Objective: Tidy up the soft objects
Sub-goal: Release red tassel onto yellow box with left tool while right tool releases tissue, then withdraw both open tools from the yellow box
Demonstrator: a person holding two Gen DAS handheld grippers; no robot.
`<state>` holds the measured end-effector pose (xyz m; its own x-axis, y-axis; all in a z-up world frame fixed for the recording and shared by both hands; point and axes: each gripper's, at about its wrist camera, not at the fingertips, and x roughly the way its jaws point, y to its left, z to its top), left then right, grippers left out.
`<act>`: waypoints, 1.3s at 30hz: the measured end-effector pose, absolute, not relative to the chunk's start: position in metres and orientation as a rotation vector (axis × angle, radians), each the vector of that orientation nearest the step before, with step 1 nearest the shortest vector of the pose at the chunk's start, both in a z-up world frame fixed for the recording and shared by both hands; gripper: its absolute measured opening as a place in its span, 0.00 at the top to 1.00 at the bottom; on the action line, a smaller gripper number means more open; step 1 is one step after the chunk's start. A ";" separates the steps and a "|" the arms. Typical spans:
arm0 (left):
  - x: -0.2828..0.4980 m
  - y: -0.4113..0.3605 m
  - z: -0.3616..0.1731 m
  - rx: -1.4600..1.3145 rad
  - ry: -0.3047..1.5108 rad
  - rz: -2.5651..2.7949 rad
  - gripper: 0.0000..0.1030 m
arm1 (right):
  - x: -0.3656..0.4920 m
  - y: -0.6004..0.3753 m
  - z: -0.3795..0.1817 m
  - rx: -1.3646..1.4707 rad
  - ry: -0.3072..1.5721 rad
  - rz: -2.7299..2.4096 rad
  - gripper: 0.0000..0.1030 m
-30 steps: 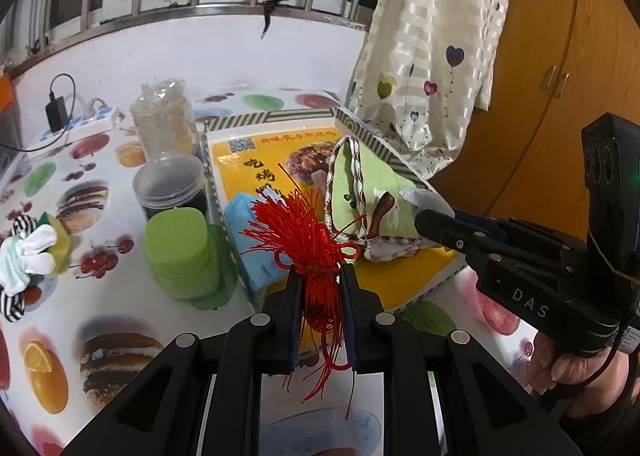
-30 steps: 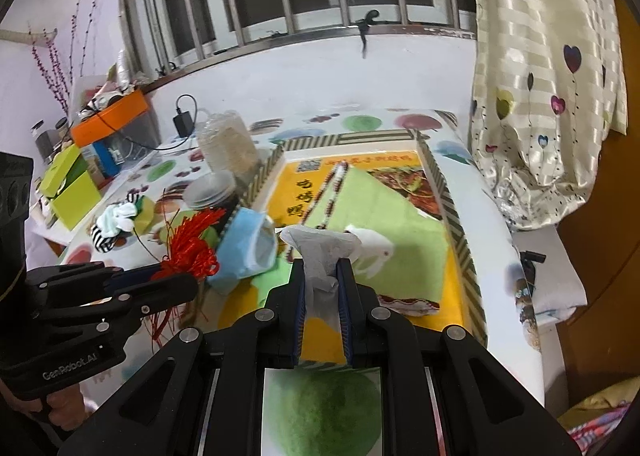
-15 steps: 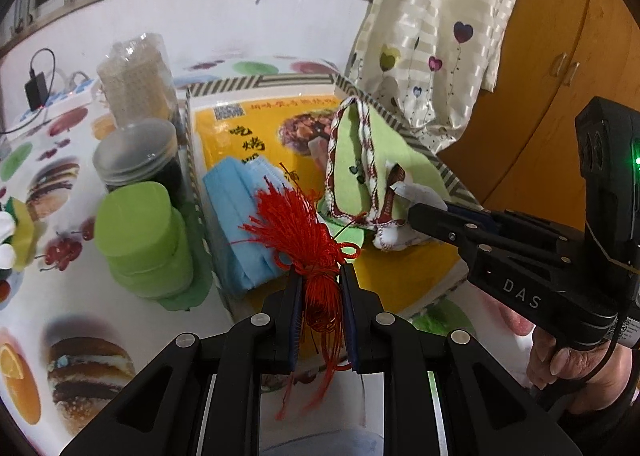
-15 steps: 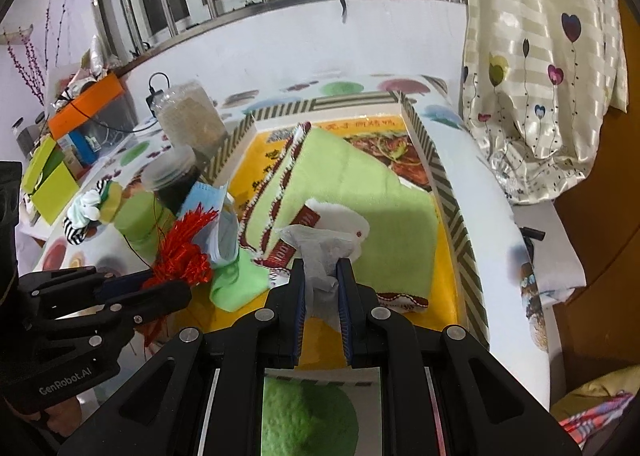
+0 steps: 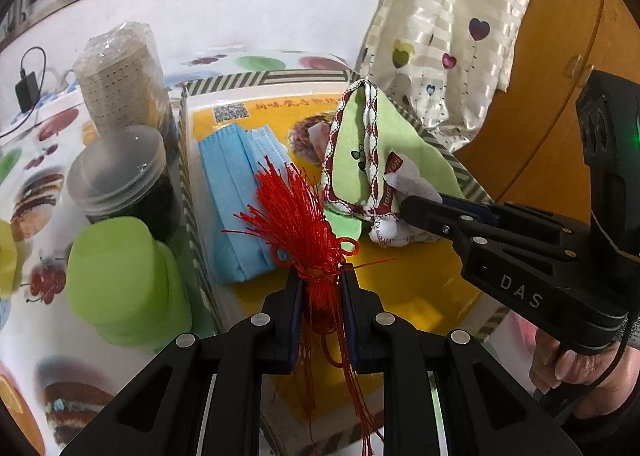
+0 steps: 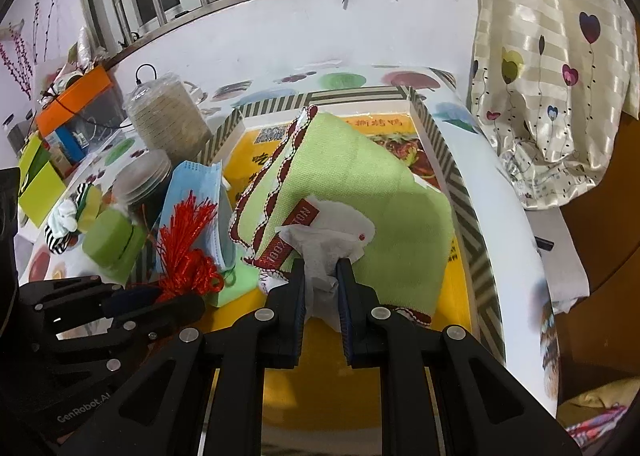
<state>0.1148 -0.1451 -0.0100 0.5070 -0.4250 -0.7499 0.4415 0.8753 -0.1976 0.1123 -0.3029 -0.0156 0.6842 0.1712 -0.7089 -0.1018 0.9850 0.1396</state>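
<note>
My left gripper (image 5: 320, 276) is shut on a red tassel (image 5: 296, 216) and holds it over the front of a shallow tray (image 5: 192, 176) with a yellow printed floor. My right gripper (image 6: 322, 268) is shut on a crumpled white tissue (image 6: 332, 240) just above a green cloth (image 6: 360, 184) with red-and-white trim that lies in the tray (image 6: 452, 180). Blue face masks (image 5: 232, 192) lie in the tray's left part. The tassel (image 6: 188, 252) and masks (image 6: 192, 196) also show in the right wrist view, with the left gripper (image 6: 160, 304) low at the left.
Left of the tray stand a green lidded container (image 5: 116, 280), a dark jar with a clear lid (image 5: 116, 180) and a wrapped stack (image 5: 120, 76). A striped sock bundle (image 6: 64, 224) lies further left. A curtain (image 5: 460, 28) and wooden cabinet (image 5: 560, 96) are to the right.
Both grippers have moved forward and lower over the tray, still holding the tassel and the tissue. The tray contents look closer and larger.
</note>
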 end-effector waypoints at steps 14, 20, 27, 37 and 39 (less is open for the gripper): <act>0.097 -0.138 -0.001 0.014 0.880 -0.535 0.75 | 0.088 -0.286 -0.011 0.075 0.808 0.204 0.78; 0.086 -0.132 0.006 0.002 0.863 -0.535 0.74 | 0.076 -0.278 -0.006 0.051 0.787 0.210 0.64; 0.067 -0.123 0.012 -0.002 0.843 -0.532 0.74 | 0.061 -0.273 0.000 0.040 0.773 0.209 0.64; 0.043 -0.109 0.023 0.002 0.810 -0.510 0.74 | 0.038 -0.261 0.006 0.036 0.750 0.227 0.64; 0.040 -0.107 0.023 0.000 0.807 -0.507 0.74 | 0.034 -0.258 0.008 0.032 0.742 0.233 0.64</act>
